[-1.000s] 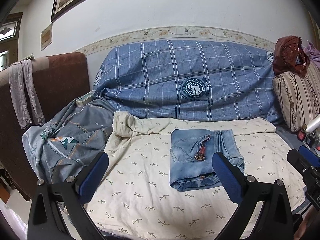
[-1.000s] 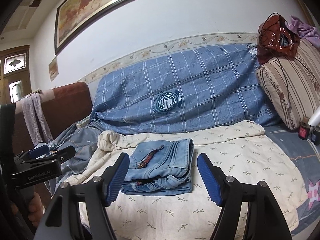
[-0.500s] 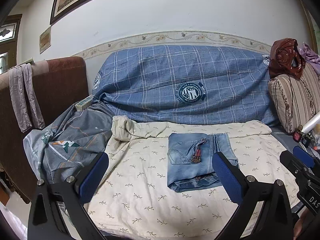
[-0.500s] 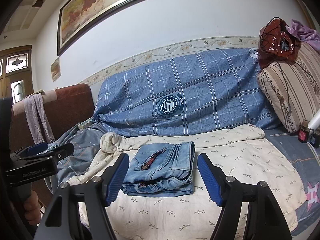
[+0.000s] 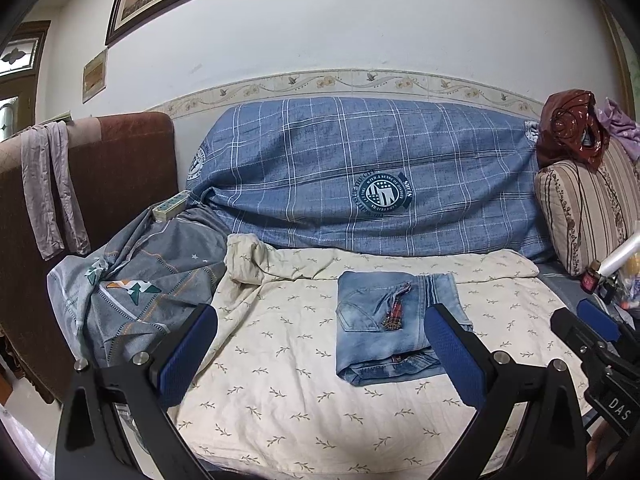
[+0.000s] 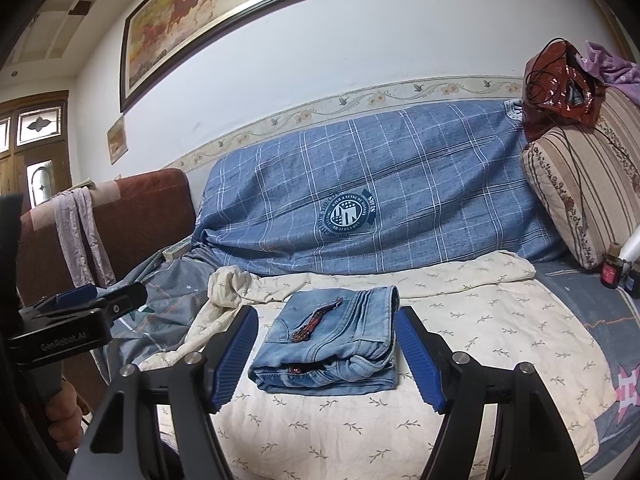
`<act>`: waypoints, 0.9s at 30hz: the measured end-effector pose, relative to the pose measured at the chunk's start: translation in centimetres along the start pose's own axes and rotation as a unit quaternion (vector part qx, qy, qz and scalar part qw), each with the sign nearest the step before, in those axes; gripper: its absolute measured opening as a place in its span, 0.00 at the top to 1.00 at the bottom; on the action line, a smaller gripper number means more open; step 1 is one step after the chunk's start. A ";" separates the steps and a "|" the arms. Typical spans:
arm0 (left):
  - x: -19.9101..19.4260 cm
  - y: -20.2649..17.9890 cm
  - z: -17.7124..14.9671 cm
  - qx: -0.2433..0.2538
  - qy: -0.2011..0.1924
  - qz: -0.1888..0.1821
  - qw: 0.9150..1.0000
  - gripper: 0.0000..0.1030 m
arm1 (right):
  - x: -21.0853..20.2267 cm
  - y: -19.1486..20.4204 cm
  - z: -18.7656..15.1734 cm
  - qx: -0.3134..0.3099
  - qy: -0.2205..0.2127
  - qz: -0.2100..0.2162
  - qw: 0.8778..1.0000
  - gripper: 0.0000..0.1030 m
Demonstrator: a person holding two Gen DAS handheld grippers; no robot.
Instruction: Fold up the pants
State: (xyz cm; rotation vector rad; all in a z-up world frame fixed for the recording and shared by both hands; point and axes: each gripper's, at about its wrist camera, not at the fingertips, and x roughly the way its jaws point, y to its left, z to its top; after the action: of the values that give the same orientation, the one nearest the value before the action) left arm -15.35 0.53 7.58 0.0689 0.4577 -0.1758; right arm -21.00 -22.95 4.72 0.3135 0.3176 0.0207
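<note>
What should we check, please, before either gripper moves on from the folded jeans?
1. Jeans folded into a compact stack: ok.
2. Stack resting fully on the cream sheet: ok.
3. Left gripper open and empty: ok.
4. Right gripper open and empty: ok.
5. Both grippers clear of the denim: ok.
6. Hidden layers lying flat: cannot tell.

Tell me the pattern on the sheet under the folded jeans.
The sheet is cream with small olive leaf sprigs, clearest in the right wrist view around the folded jeans.
</note>
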 end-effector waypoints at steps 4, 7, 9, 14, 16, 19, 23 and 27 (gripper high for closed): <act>-0.3 0.4 0.1 -0.002 -0.004 -0.005 1.000 0.00 | 0.1 0.3 -0.1 -0.003 0.001 0.001 1.000 0.28; -0.6 0.6 0.2 -0.004 -0.008 -0.008 1.000 0.00 | 0.0 0.6 -0.1 -0.006 -0.002 0.003 1.000 0.28; -0.9 0.8 0.3 -0.006 -0.011 -0.009 1.000 0.00 | -0.1 0.8 0.0 -0.009 -0.003 0.004 1.000 0.28; -1.4 1.2 0.4 -0.012 -0.017 -0.016 1.000 0.00 | -0.4 1.5 0.3 -0.017 -0.008 0.009 1.000 0.28; -1.5 1.3 0.4 -0.012 -0.018 -0.020 1.000 0.00 | -0.6 1.9 0.4 -0.020 -0.010 0.011 1.000 0.28; -1.8 1.4 0.4 -0.011 -0.021 -0.025 0.999 0.00 | -0.7 2.4 0.5 -0.024 -0.012 0.013 1.000 0.28; -2.2 1.5 0.5 -0.008 -0.026 -0.033 0.999 0.00 | -0.8 2.9 0.8 -0.028 -0.014 0.016 0.999 0.28; -2.6 2.0 0.6 -0.009 -0.031 -0.037 0.999 0.00 | -0.8 3.5 1.0 -0.035 -0.014 0.017 0.999 0.28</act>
State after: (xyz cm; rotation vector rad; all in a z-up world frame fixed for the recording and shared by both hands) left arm -17.03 2.78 9.31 0.0293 0.3997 -0.2465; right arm -21.40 -19.95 6.92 0.2502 0.2828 0.0611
